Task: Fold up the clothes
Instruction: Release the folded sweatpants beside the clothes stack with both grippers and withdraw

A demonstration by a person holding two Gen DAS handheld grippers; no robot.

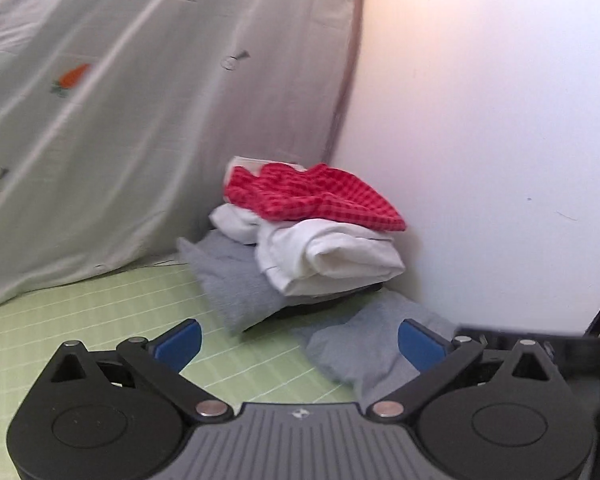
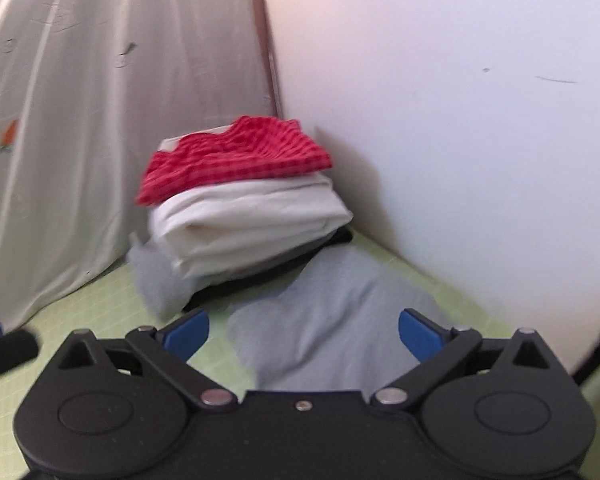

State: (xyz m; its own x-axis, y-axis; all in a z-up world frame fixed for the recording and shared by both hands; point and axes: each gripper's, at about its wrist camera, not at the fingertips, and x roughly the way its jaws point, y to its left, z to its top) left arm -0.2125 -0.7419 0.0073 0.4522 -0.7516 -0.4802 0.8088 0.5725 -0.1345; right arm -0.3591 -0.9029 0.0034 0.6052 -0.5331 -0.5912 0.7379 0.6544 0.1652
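Note:
A pile of clothes sits in the corner on a green mat: a red checked garment on top, a folded white one under it, a dark item beneath. A grey garment lies spread in front, with another grey part left of the pile. My left gripper is open and empty, just short of the grey garment. My right gripper is open and empty, its blue fingers on either side of the grey garment.
A white wall stands right of the pile. A pale printed sheet hangs at the left. The other gripper shows at the right edge of the left view and the left edge of the right view.

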